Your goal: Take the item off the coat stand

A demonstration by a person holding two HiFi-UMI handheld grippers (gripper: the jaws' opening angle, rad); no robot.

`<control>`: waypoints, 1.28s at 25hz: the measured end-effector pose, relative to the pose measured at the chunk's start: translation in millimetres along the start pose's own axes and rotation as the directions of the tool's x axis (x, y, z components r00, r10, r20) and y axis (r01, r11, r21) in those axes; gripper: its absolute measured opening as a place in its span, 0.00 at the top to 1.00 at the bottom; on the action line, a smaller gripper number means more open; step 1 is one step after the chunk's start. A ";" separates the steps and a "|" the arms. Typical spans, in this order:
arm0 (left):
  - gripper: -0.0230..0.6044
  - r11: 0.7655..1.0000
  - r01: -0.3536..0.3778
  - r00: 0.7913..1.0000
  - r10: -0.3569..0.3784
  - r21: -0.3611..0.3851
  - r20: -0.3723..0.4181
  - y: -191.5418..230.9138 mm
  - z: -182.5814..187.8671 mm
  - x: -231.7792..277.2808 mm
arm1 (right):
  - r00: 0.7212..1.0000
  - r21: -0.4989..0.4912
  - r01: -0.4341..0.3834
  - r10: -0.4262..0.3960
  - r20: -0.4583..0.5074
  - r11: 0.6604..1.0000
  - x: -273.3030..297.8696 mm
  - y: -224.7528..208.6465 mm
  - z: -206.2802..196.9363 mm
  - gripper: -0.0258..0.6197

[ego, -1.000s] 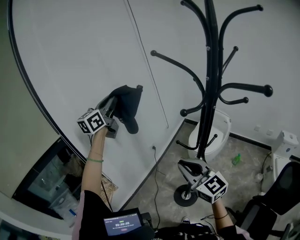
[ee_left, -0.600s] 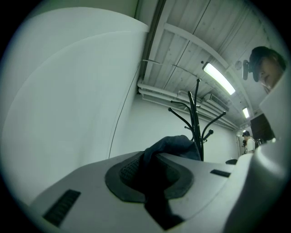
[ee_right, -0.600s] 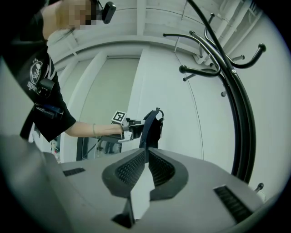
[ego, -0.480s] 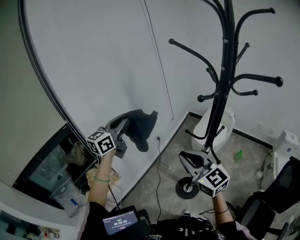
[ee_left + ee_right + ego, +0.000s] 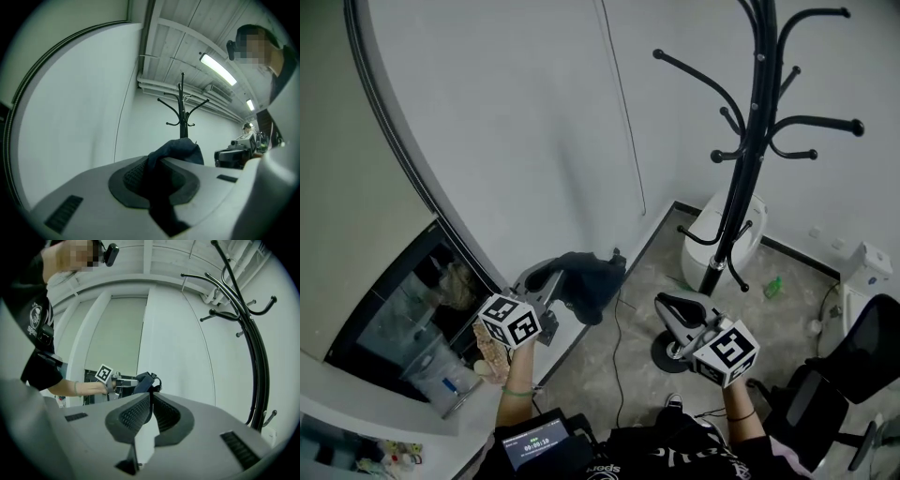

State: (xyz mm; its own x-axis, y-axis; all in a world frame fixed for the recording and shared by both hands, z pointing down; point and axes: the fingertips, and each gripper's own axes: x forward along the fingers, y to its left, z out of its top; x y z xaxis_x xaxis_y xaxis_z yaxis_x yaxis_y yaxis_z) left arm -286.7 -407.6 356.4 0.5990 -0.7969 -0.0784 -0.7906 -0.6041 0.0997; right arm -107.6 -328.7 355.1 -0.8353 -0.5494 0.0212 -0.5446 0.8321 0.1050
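The item is a dark cap [image 5: 589,282], off the black coat stand [image 5: 756,141] and hanging from my left gripper [image 5: 546,278], which is shut on its fabric low by the curved white wall. In the left gripper view the cap [image 5: 177,149] bulges out between the pads of that gripper [image 5: 159,163], and the coat stand [image 5: 182,112] stands far behind with bare hooks. My right gripper [image 5: 660,303] is level near the stand's base, jaws together with nothing in them. The right gripper view shows its own jaws [image 5: 151,403], the cap [image 5: 146,382] to the left and the coat stand [image 5: 253,348] at right.
A white bin [image 5: 728,234] sits behind the stand's round base. A thin cable [image 5: 615,370] runs down the wall and over the floor. A black office chair [image 5: 853,375] is at the right, a glass-fronted cabinet [image 5: 408,328] at the left, a green bottle [image 5: 772,289] on the floor.
My left gripper has come down and back from the stand with the cap still in it. The right gripper has shifted a little sideways and stays shut.
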 end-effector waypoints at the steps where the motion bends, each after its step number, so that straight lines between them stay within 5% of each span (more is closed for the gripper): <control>1: 0.90 1.000 -0.007 1.000 0.007 -0.015 -0.001 -2.8 -8.0 -9.3 | 1.000 0.001 -0.002 0.002 -0.005 1.000 -0.5 7.3 -1.5 0.91; 11: 0.90 0.997 -0.001 0.996 -0.005 -0.072 -0.091 -76.4 -90.9 -62.0 | 0.999 0.007 -0.022 0.022 -0.039 1.000 -18.1 73.4 -9.7 0.91; 17: 0.90 0.981 0.030 0.995 -0.046 -0.191 -0.084 -141.5 -121.4 -76.4 | 1.000 0.021 0.002 -0.001 -0.031 1.000 -52.4 92.2 -10.8 0.91; 32: 0.90 0.946 0.024 0.987 -0.073 -0.323 -0.140 -351.1 -172.7 -131.3 | 0.993 0.115 0.097 -0.088 -0.079 0.989 -262.2 161.0 -56.9 0.91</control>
State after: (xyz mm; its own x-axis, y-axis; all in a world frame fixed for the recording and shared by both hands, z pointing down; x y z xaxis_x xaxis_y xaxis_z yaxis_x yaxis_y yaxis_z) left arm -65.8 -91.2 503.0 0.6668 -0.7432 0.0542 -0.6927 -0.5914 0.4129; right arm 28.1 -55.1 423.1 -0.7755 -0.6249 0.0901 -0.6281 0.7781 -0.0085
